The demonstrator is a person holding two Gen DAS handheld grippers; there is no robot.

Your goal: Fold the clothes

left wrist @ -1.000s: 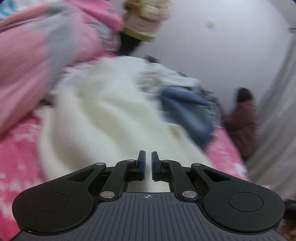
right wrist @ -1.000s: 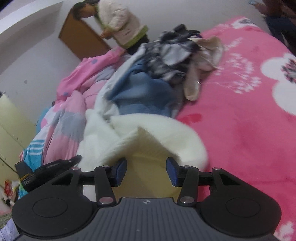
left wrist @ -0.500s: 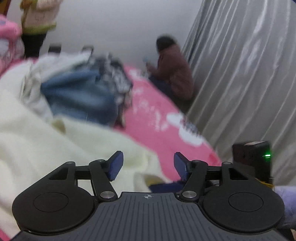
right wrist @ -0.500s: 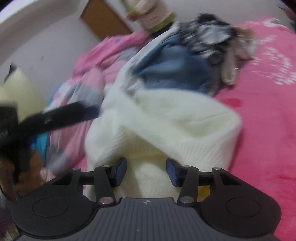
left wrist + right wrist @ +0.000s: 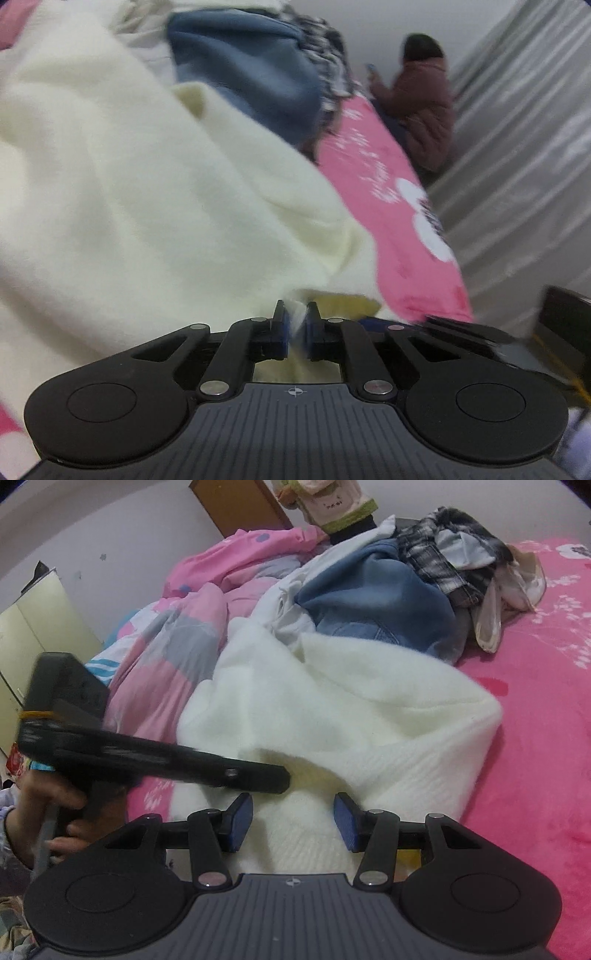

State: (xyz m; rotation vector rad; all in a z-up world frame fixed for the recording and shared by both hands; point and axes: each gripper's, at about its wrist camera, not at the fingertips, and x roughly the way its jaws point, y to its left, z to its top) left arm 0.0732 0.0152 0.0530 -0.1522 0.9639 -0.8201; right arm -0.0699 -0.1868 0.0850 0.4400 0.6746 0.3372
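A cream sweater (image 5: 332, 709) lies spread on a pink bedspread (image 5: 546, 709), in front of a heap of blue jeans (image 5: 376, 598) and checked clothes (image 5: 443, 554). The left gripper (image 5: 295, 325), spread wide half a second ago, is closing and now pinches a fold of the sweater's near edge between its blue pads (image 5: 282, 328). The right gripper (image 5: 293, 821) stays half spread over the sweater's ribbed hem, gripping nothing. In the right view the left gripper has swung in from the left, held by a hand (image 5: 55, 812). A seated person (image 5: 424, 110) is beside a grey curtain (image 5: 524, 147).
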